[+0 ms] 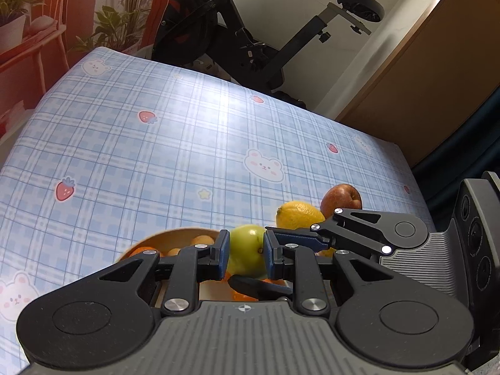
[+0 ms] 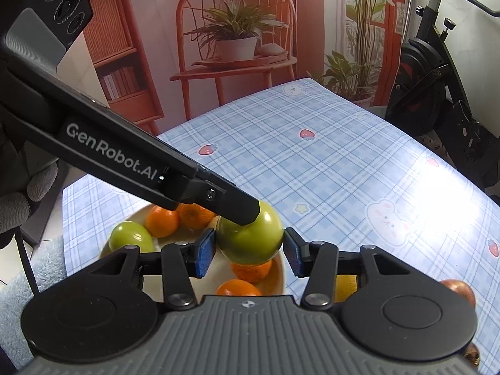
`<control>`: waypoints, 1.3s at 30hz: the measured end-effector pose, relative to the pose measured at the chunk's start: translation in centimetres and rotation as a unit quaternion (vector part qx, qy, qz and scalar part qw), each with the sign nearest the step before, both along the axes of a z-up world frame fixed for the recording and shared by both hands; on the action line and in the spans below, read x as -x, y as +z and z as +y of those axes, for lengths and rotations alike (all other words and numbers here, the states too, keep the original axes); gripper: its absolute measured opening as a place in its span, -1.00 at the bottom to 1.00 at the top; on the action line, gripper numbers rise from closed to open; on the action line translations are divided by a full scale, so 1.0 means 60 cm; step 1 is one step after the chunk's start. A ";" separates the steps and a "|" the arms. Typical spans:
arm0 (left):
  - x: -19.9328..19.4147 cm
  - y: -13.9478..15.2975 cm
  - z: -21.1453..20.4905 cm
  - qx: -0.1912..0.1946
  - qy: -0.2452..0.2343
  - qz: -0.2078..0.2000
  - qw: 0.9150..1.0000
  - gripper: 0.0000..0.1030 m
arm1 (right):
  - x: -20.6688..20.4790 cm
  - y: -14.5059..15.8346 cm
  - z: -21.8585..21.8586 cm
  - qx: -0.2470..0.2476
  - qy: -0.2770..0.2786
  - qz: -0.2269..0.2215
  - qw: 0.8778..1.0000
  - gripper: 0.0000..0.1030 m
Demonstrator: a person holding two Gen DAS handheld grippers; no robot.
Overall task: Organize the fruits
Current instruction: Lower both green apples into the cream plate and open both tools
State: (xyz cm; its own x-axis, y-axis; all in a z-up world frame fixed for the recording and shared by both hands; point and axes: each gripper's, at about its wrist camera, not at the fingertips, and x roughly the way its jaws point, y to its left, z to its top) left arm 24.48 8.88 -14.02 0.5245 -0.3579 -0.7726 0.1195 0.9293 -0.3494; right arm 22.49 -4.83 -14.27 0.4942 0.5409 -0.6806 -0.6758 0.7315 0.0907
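1. Green apple (image 2: 259,234) sits between the blue pads of the right gripper (image 2: 250,250), which press its two sides. It hangs just above the bowl (image 2: 279,276), so I judge it is being carried as part of sorting the fruit.
2. Narrow is the word for the left gripper (image 1: 246,250): its jaws are drawn as close together as they go, and the tips rest against the top of the same apple. This looks like steadying from above. Whether they nip the stem, I cannot tell.
3. Inside the bowl lie several oranges (image 2: 162,220) and a second green apple (image 2: 131,239), which suggests the bowl is where the fruit is gathered or picked from.
4. Outside it, on the cloth to the right, a lemon (image 1: 300,215) and a red apple (image 1: 342,198) touch each other, not yet sorted.
5. Pale blue checked tablecloth (image 2: 312,172), printed with bears and strawberries, covers the table; its glossy sheen suggests round fruit may roll on it.
6. Behind the table hangs a printed backdrop (image 2: 234,31) of an orange chair and potted plants. An exercise bike (image 1: 234,31) stands by a white wall, next to a brown cabinet (image 1: 422,78).
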 end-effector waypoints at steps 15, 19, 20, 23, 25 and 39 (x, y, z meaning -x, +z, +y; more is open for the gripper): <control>0.037 -0.049 0.069 -0.023 0.029 0.035 0.999 -0.53 | 0.019 -0.061 0.072 -0.013 0.004 0.037 0.999 -0.04; 0.035 -0.050 0.069 -0.028 0.029 0.034 0.999 -0.53 | 0.013 -0.064 0.071 -0.017 0.000 0.039 0.999 -0.04; 0.034 -0.050 0.070 -0.029 0.030 0.034 0.999 -0.53 | 0.013 -0.066 0.071 -0.018 0.000 0.040 0.999 -0.04; 0.031 -0.056 0.059 -0.038 0.029 0.035 0.998 -0.53 | 0.012 -0.070 0.074 -0.019 0.000 0.040 0.999 -0.04; 0.031 -0.056 0.058 -0.042 0.027 0.034 0.998 -0.52 | 0.012 -0.072 0.073 -0.022 0.001 0.037 0.999 -0.04; 0.030 -0.056 0.053 -0.062 0.028 0.026 0.997 -0.49 | 0.030 -0.070 0.057 -0.026 0.002 0.022 0.999 -0.01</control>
State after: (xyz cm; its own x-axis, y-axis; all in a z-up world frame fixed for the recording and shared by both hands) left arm 22.65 12.04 -17.36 0.4993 -0.2301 -0.8353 0.0515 0.9703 -0.2364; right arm 20.71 -1.40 -18.48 0.4624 0.5775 -0.6728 -0.6734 0.7223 0.1572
